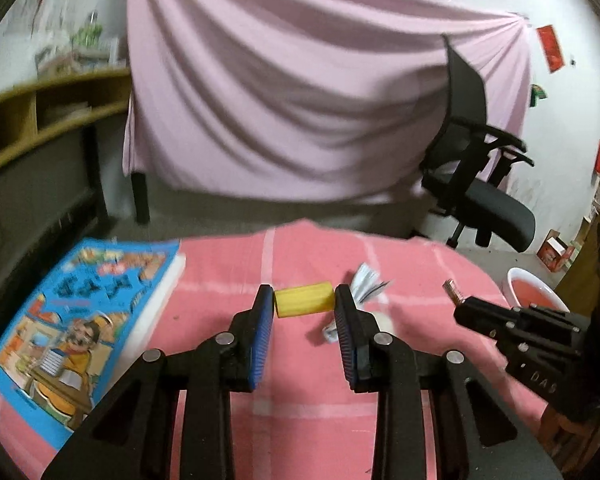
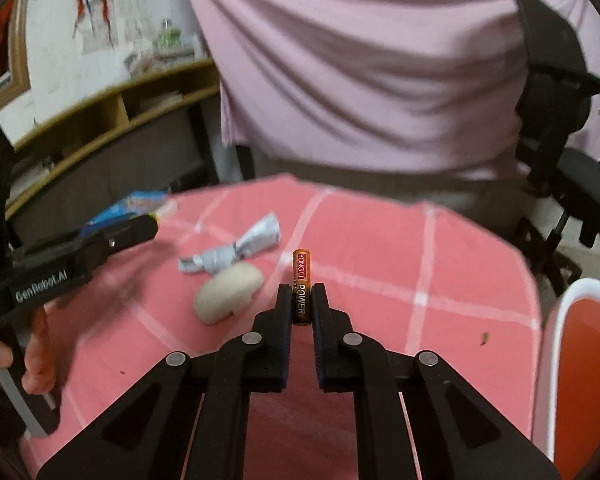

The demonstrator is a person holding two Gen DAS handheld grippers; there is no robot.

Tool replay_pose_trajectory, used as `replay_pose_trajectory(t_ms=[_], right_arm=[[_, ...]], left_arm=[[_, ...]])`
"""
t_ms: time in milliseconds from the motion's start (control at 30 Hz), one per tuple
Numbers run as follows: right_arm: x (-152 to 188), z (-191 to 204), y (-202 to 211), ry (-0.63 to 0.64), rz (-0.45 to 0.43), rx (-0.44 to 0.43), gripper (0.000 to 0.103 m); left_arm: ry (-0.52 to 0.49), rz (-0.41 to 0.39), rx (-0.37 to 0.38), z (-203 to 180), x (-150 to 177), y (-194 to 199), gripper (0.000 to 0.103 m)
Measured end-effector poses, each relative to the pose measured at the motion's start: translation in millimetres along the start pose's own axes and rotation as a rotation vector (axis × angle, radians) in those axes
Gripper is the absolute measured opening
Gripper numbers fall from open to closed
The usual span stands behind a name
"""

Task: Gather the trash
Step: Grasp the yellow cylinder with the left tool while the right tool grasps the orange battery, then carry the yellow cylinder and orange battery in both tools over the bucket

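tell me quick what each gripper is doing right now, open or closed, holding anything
Left gripper: closed on the yellow cylinder, held crosswise between its pads.
Right gripper: closed on the battery, which stands upright between its fingertips.

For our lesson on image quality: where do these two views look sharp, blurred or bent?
Left wrist view: tongs and yellow piece fairly sharp, book smeared, shelf curved. Right wrist view: battery label legible, pink curtain blurred, dark corners.

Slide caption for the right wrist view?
Right gripper clamps an orange-and-black battery above the pink checked tablecloth.
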State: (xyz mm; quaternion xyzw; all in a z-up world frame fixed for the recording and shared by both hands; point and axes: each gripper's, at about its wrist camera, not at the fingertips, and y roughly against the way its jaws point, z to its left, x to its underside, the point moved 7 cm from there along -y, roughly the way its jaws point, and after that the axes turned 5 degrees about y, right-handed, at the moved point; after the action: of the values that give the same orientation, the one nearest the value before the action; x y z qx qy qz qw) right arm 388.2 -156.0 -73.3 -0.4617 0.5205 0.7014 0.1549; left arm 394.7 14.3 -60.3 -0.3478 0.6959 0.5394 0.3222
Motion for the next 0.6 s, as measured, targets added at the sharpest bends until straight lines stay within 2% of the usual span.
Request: replay_pose_trajectory(t_ms=[367, 600], right_arm=[[-17, -6, 63, -0.009, -0.338, 0.066, 0.008], [-20, -11, 100, -0.018, -0.477, 0.113, 0.008]], left_arm=[[-0.117, -0.207, -0.014, -30, 1, 45, 0.026], [-0.147, -0.313, 0.011, -55, -7, 76, 0.026]])
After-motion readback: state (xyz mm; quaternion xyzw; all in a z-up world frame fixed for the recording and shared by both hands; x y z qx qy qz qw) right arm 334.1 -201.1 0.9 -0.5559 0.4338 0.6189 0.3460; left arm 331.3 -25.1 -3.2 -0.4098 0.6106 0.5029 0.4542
